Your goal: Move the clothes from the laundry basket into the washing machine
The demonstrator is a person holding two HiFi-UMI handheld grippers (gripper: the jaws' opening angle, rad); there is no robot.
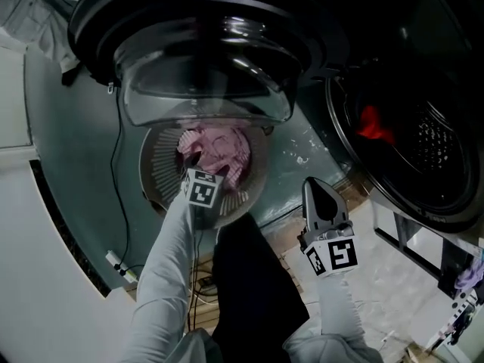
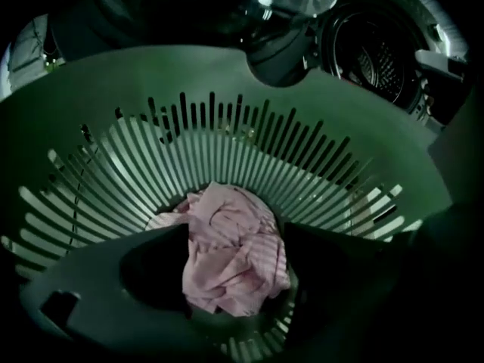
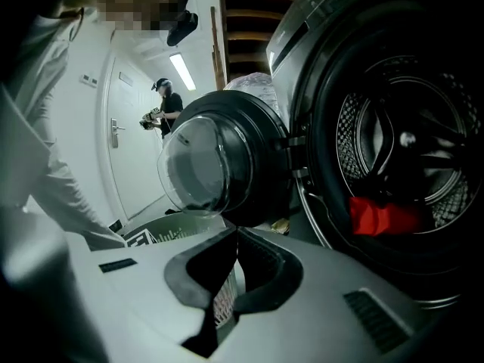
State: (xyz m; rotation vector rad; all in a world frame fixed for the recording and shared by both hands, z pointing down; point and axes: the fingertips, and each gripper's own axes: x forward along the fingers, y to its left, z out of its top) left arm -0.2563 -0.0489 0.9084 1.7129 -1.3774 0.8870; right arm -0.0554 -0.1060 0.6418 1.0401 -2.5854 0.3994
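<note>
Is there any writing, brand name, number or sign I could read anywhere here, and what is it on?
No readable text anywhere.
Left cube, on the left gripper: black-and-white square pattern, not letters.
Right cube, on the right gripper: the same kind of pattern.
Washing machine: no label or brand can be made out.
</note>
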